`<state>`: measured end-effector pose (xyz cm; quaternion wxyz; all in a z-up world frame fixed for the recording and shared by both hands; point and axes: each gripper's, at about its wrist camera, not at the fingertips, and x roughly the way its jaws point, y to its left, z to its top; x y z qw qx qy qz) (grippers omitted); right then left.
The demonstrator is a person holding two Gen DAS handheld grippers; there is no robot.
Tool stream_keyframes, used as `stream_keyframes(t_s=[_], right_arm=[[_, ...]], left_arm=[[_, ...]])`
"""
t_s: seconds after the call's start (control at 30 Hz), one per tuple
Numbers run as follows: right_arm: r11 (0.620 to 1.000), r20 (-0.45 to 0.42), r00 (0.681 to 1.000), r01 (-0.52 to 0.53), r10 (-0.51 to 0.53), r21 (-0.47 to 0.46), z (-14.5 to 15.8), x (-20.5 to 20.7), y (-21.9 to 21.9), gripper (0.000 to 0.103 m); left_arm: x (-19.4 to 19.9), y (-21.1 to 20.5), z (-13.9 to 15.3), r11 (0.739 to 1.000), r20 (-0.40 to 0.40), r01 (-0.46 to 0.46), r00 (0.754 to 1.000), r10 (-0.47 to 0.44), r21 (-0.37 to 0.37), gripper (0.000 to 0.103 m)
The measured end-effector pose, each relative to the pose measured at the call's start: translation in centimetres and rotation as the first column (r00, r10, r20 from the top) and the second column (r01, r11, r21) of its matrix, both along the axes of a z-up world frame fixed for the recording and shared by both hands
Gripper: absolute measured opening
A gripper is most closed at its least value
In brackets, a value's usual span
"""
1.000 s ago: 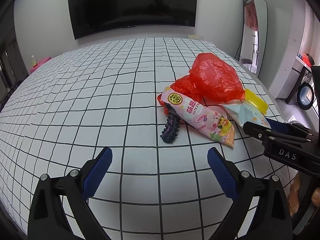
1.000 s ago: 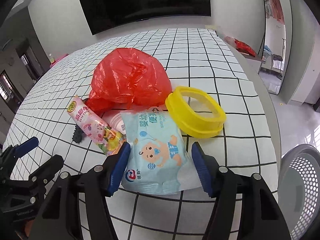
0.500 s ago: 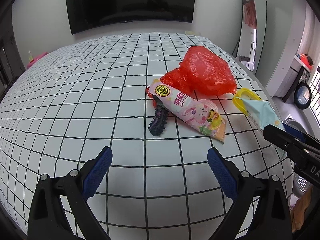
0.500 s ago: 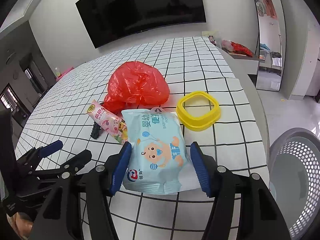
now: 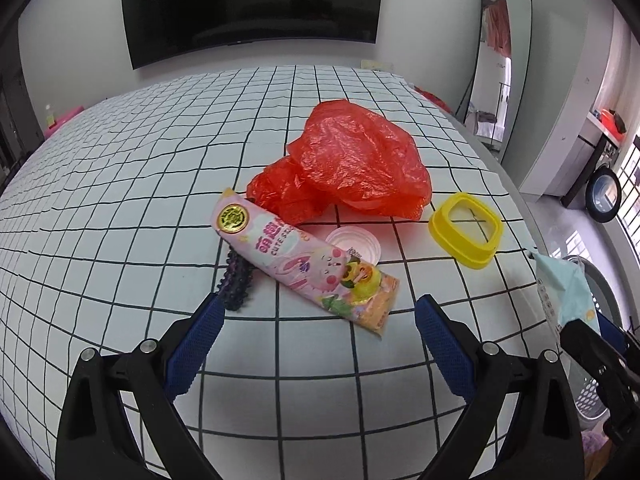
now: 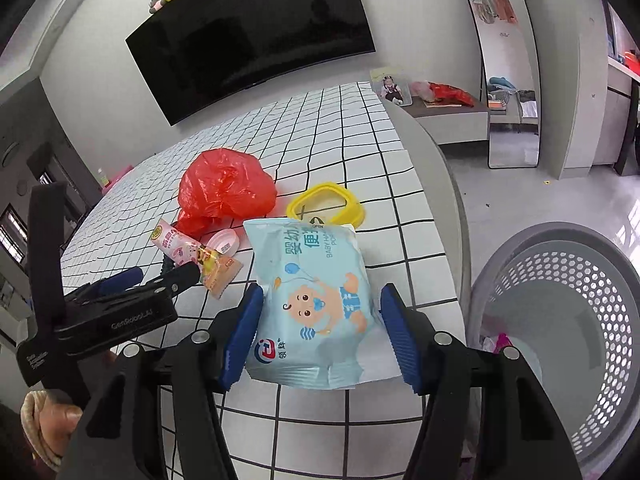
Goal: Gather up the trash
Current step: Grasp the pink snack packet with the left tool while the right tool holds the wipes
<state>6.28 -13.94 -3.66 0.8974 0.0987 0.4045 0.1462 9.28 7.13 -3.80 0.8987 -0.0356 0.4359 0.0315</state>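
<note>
My right gripper (image 6: 320,336) is shut on a light blue baby wipes pack (image 6: 316,304) and holds it above the table edge; the pack also shows in the left wrist view (image 5: 568,292). My left gripper (image 5: 316,340) is open and empty, just in front of a pink snack wrapper (image 5: 304,260). A red plastic bag (image 5: 352,164), a yellow square ring (image 5: 466,230), a small pink lid (image 5: 354,244) and a dark purple spiky piece (image 5: 236,284) lie on the checkered table (image 5: 120,200).
A grey perforated basket (image 6: 560,320) stands on the floor right of the table, with some items inside. A black TV hangs on the far wall. A mirror leans at the right.
The right gripper has lifted the wipes pack off the table and drawn it back toward the basket. The left gripper has moved closer to the pink wrapper.
</note>
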Motion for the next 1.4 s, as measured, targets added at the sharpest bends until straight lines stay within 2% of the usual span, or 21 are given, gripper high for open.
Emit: stream_keyframes(t_s=[0.27, 0.43, 1.1, 1.4], right_arm=[[0.999, -0.004, 1.0, 0.016, -0.015, 0.046, -0.4, 0.2, -1.9, 0.059], [0.998, 0.0, 1.0, 0.019, -0.019, 0.062, -0.3, 0.2, -2.5, 0.059], [0.999, 0.012, 1.0, -0.028, 0.027, 0.039, 0.1, -1.0, 0.0, 0.059], [0.999, 0.002, 0.999, -0.032, 0.032, 0.019, -0.1, -1.5, 0.8, 0.059]], left_arm=[[3.0, -0.8, -1.2, 0.994, -0.034, -0.09, 0.995, 0.093, 0.06, 0.094], [3.1, -0.3, -1.8, 0.989, -0.055, -0.117, 0.991, 0.122, 0.093, 0.094], [-3.8, 4.3, -1.8, 0.986, -0.069, -0.131, 0.988, 0.138, 0.105, 0.094], [-6.1, 5.5, -1.1, 0.989, -0.06, -0.137, 0.988, 0.141, 0.061, 0.094]])
